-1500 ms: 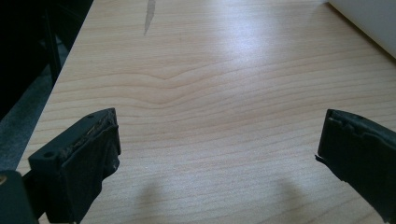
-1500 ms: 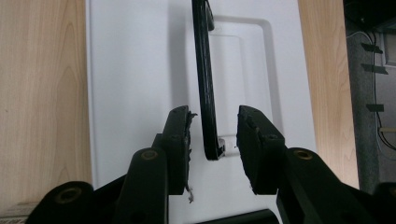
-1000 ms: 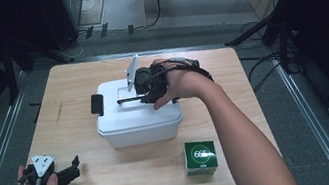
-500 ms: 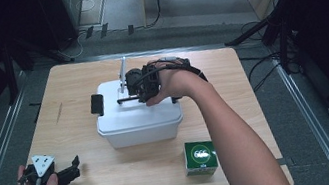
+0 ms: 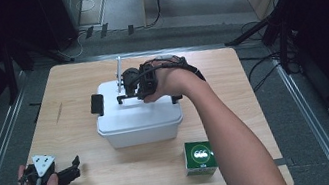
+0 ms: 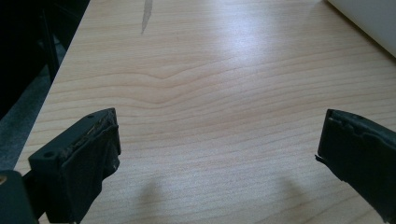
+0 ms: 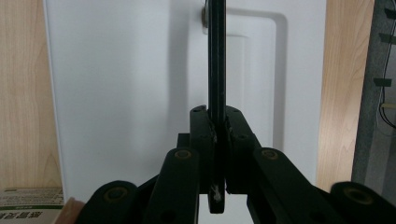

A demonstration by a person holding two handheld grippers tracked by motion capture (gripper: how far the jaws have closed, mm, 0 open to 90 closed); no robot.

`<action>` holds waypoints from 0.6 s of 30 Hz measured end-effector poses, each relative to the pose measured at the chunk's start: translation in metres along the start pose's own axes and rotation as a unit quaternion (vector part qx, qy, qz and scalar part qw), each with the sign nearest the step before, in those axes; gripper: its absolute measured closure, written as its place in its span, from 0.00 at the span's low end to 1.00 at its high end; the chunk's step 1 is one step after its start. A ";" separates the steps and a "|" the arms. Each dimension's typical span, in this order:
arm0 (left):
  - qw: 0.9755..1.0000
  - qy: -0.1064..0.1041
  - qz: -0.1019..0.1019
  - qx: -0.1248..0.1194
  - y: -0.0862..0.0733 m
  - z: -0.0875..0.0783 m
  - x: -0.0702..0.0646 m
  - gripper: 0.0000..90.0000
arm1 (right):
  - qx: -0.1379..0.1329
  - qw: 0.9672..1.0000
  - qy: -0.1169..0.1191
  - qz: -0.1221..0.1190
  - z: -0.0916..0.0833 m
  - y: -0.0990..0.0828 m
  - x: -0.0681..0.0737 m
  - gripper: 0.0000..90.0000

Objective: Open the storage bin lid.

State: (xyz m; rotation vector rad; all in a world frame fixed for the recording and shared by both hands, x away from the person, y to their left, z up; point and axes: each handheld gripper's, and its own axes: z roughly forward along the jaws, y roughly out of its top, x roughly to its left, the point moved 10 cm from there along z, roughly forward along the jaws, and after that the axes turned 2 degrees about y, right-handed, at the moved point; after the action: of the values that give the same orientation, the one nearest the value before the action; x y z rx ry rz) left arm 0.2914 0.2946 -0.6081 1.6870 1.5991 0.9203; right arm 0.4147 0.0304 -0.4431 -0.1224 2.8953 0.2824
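A white lidded box (image 5: 139, 119) stands in the middle of the wooden table (image 5: 231, 76). Its thin black handle (image 7: 216, 56) is raised above the lid (image 7: 126, 93). My right gripper (image 5: 128, 97) reaches over the box from the right, and its jaws have just been closing with the handle between them. In the right gripper view the right gripper (image 7: 218, 126) now has both pads pressed on that bar. My left gripper (image 5: 75, 169) rests at the table's front left corner. The left gripper (image 6: 219, 154) is open over bare wood.
A small green carton (image 5: 200, 157) stands on the table in front of the box, to the right. A black latch (image 5: 97, 105) sits on the box's left end. Dark floor and metal rails surround the table, and cables lie at the right.
My right gripper has shifted a little to the left over the lid. The left hand has stayed put.
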 end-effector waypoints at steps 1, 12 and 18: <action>1.000 0.000 0.000 0.001 0.000 0.000 0.000 0.00 | -0.001 1.000 0.000 -0.002 0.000 0.000 -0.001 0.94; 1.000 0.000 0.001 0.002 0.000 0.000 0.000 0.00 | -0.012 1.000 0.002 -0.003 -0.003 0.002 -0.003 0.95; 1.000 0.002 0.001 0.000 0.000 0.000 0.000 0.00 | -0.018 1.000 -0.006 -0.003 -0.010 0.002 -0.004 0.95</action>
State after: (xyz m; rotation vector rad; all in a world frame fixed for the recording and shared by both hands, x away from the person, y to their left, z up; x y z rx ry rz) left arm 0.2919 0.2944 -0.6082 1.6874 1.5996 0.9249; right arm 0.4165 0.0311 -0.4322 -0.1349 2.8790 0.3342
